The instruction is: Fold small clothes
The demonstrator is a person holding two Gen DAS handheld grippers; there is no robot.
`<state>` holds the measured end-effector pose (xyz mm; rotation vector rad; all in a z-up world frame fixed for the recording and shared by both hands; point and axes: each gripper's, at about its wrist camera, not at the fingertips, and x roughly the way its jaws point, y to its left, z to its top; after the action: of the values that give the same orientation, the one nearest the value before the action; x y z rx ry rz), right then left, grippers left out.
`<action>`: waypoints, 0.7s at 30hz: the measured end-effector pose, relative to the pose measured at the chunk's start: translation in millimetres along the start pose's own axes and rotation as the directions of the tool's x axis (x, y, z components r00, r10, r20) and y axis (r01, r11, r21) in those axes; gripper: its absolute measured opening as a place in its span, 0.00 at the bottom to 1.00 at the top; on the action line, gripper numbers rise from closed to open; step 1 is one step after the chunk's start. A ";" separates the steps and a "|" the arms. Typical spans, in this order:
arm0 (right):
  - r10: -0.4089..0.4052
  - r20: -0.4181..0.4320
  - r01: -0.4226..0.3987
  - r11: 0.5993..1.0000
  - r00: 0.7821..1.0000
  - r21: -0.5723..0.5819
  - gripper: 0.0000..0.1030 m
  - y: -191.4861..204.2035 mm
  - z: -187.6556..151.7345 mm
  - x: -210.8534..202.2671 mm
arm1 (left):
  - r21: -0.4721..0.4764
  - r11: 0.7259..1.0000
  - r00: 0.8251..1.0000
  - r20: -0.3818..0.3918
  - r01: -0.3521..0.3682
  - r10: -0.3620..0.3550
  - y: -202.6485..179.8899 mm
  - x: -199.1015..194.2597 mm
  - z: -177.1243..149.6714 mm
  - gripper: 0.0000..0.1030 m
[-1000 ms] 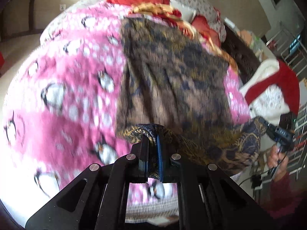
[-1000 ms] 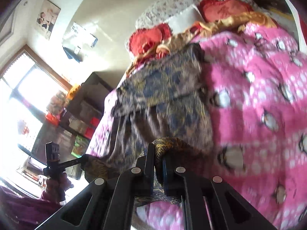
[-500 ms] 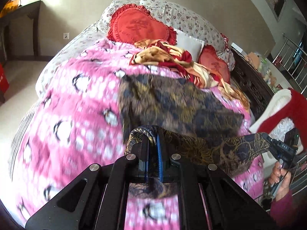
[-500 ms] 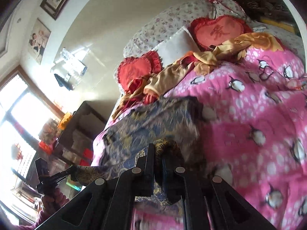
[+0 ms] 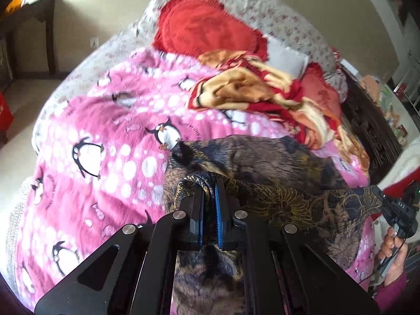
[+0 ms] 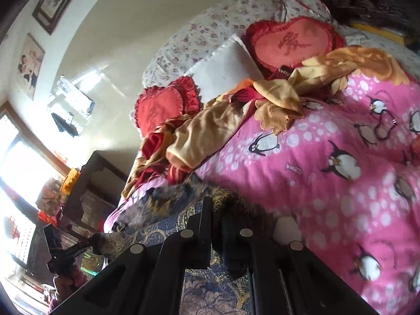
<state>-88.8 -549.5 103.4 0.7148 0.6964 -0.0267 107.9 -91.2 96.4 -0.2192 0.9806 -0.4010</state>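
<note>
A dark brown, blue and gold patterned garment (image 5: 262, 162) lies on the pink penguin blanket (image 5: 110, 136). My left gripper (image 5: 209, 183) is shut on one corner of its edge. My right gripper (image 6: 216, 204) is shut on the other corner; it also shows at the far right of the left wrist view (image 5: 380, 197). The held edge stretches taut between the two grippers, above the part of the garment (image 6: 162, 199) that rests on the bed. The left gripper shows at the lower left of the right wrist view (image 6: 94, 241).
A crumpled yellow and red blanket (image 5: 262, 89) lies beyond the garment. Red heart cushions (image 6: 291, 42), a white pillow (image 6: 225, 71) and a floral pillow (image 5: 283, 21) sit at the bed's head. A dark cabinet (image 6: 92, 183) stands beside the bed.
Both grippers have carried the held edge forward over the garment toward the head of the bed. Less of the garment shows spread out ahead than before.
</note>
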 end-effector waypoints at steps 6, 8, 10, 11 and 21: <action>-0.051 -0.051 0.051 0.999 0.997 -0.015 0.06 -4.6 11.2 18.1 | -0.012 0.999 0.997 -0.071 0.036 -0.037 11.8 12.7 6.6 0.12; -0.071 0.001 0.071 0.997 0.998 -0.025 0.27 -3.3 9.7 1.1 | 0.036 0.999 0.998 -0.058 0.013 -0.011 5.1 2.1 3.7 0.36; -0.088 0.062 0.090 0.996 0.994 -0.026 0.46 -3.4 7.7 -19.3 | 0.110 0.993 0.999 0.022 -0.028 0.026 -6.5 -20.1 -5.0 0.70; -0.078 0.080 0.081 0.996 0.994 -0.035 0.46 -1.5 4.5 -31.8 | 0.136 0.991 0.998 0.057 -0.020 0.013 -11.1 -29.4 -9.0 0.70; -0.137 -0.236 0.016 0.892 0.962 -0.452 0.34 71.1 -93.2 40.3 | 0.310 0.951 0.991 -0.128 -0.001 0.043 -53.3 11.1 -73.5 0.70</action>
<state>-93.4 -429.9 71.1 0.2449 0.9470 0.1550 39.4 -144.2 67.1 0.1042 1.0354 -0.5481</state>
